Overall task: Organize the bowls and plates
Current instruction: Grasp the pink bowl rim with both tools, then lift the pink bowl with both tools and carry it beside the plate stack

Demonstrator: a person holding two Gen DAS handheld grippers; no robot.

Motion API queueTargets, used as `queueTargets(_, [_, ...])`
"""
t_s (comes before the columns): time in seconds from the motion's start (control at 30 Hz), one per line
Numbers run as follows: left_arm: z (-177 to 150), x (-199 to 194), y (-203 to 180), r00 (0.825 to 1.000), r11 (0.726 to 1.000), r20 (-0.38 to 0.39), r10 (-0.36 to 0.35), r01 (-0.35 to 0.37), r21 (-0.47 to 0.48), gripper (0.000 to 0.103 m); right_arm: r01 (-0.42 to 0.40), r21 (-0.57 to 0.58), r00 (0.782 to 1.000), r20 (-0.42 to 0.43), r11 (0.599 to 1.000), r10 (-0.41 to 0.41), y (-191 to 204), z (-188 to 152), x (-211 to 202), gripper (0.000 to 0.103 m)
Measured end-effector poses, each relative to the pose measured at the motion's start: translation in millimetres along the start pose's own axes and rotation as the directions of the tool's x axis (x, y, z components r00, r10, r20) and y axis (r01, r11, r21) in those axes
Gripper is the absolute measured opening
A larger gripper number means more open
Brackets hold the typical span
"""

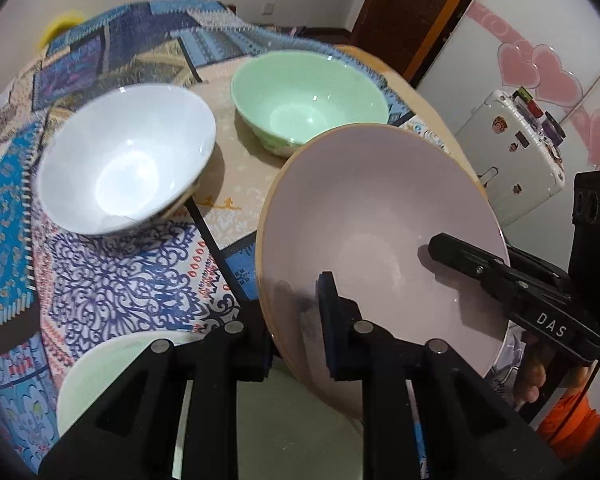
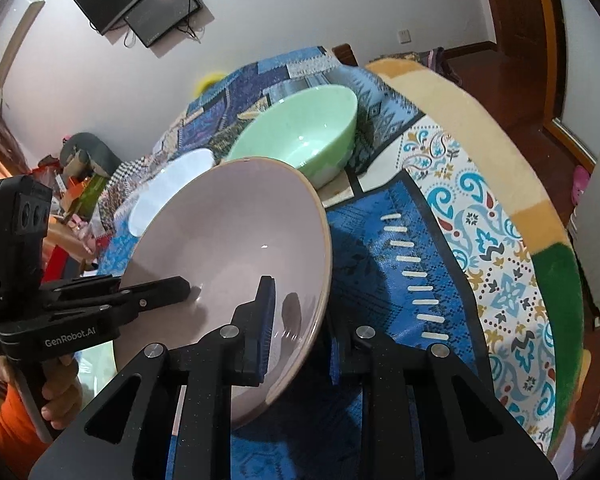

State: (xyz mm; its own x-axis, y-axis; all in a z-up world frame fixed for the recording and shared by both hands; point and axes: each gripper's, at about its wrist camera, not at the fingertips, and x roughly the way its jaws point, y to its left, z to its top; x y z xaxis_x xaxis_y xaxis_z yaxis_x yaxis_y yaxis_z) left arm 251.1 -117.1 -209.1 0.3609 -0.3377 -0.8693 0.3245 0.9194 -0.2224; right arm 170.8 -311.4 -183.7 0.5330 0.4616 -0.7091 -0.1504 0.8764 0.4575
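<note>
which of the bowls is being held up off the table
The wide pale pink bowl with the tan rim, tilted and clamped at opposite edges by both grippers. The white bowl and mint green bowl rest on the patterned cloth.

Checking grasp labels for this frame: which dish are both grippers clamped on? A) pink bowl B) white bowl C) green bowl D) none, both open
A: the left gripper and the right gripper each pinch opposite sides of the rim of the pink bowl, tilted between them, while the green bowl and the white bowl sit untouched on the table.
</note>
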Motion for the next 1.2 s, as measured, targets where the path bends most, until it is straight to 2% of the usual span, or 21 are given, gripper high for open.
queueTargets(0.17, [-5,-24,1,0.999,1.0,0.037,-0.011,0.012,-0.017,0.019,-0.007,-0.02,0.999,0.033,1.0,0.008,14,4,-12,0.02])
queueTargets(0.63, [-31,-94,19,0.989,0.999,0.144,0.029,-0.022,-0.047,0.019,-0.041,-0.098,0.996,0.07,0.994,0.048,73,7,-22,0.02])
queueTargets(1.2, [-95,-161,84,0.972,0.986,0.22,0.084,-0.049,-0.162,0.019,-0.116,-0.188,0.992,0.023,0.975,0.123,155,-6,2,0.021])
